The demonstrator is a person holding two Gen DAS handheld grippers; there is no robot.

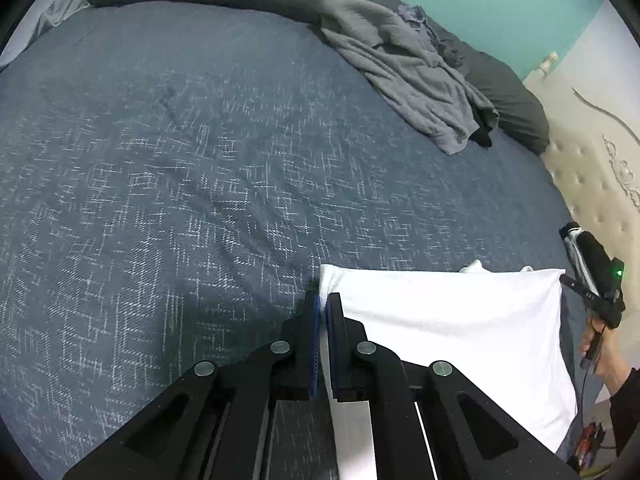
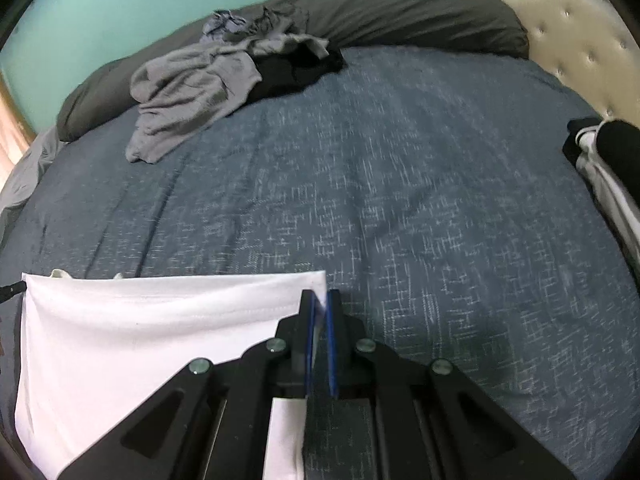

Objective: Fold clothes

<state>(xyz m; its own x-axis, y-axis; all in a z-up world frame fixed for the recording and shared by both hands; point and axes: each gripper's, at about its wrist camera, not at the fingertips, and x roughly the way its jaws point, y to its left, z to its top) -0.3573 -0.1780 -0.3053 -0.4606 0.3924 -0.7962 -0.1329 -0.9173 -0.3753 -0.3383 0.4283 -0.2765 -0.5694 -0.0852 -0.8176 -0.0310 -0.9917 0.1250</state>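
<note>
A white garment [image 1: 460, 328] is held stretched by its top edge over the near side of the blue bedspread [image 1: 200, 180]. My left gripper [image 1: 323, 300] is shut on its left top corner. In the right wrist view the same white garment [image 2: 140, 320] spreads to the left, and my right gripper [image 2: 320, 298] is shut on its right top corner. The right gripper [image 1: 576, 284] also shows at the far right of the left wrist view, held by a hand [image 1: 604, 356]. The cloth's lower part hangs out of view under the grippers.
A rumpled pile of grey and dark clothes [image 1: 408, 68] [image 2: 192, 88] lies at the far side by a long dark grey pillow [image 2: 400, 8]. A cream tufted headboard [image 1: 592, 168] borders the bed. Black-and-white clothing [image 2: 600, 160] sits at the right edge.
</note>
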